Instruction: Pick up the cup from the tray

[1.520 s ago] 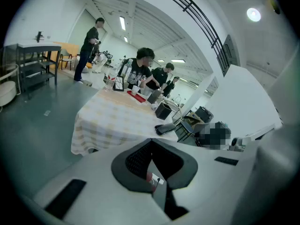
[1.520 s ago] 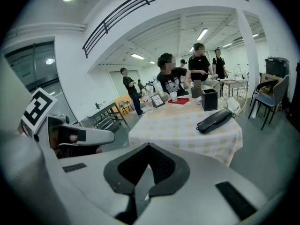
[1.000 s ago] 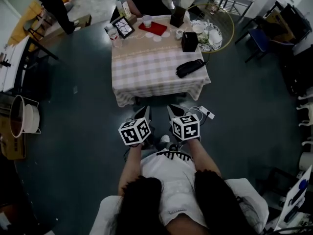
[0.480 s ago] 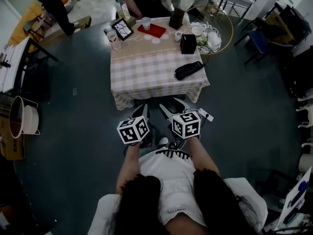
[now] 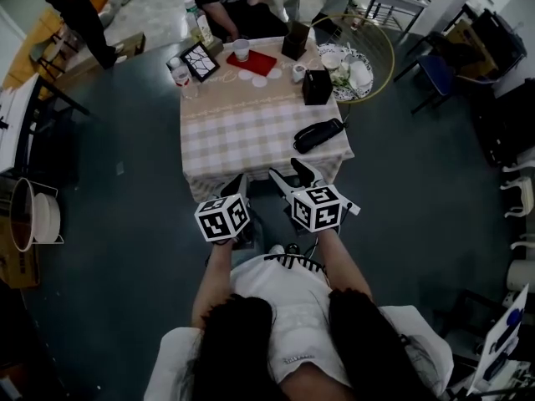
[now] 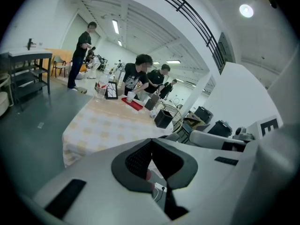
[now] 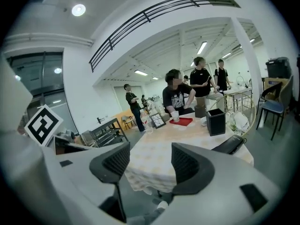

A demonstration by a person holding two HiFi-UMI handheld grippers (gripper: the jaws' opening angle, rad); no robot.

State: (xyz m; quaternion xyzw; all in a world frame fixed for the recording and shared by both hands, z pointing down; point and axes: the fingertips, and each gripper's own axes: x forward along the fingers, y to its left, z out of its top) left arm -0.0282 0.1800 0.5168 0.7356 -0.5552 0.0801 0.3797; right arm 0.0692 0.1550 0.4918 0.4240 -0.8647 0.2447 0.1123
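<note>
Red tray (image 5: pixel 256 62) and cup (image 5: pixel 242 49) sit across the table (image 5: pixel 251 124); left tool (image 5: pixel 238 182) clenched, right tool (image 5: pixel 284 170) just opened, both empty.

The table (image 5: pixel 242 124) (checked all over) bears a red tray (image 5: pixel 256 63), black box (image 5: pixel 317 87), black pouch (image 5: pixel 318 134) and frame (image 5: pixel 201 60).

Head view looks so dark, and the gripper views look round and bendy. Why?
Head view: dim light, only the checked table stands out. Left gripper view and right gripper view: wide-angle lens bends straight lines, black corners, ceiling lamp glares.
</note>
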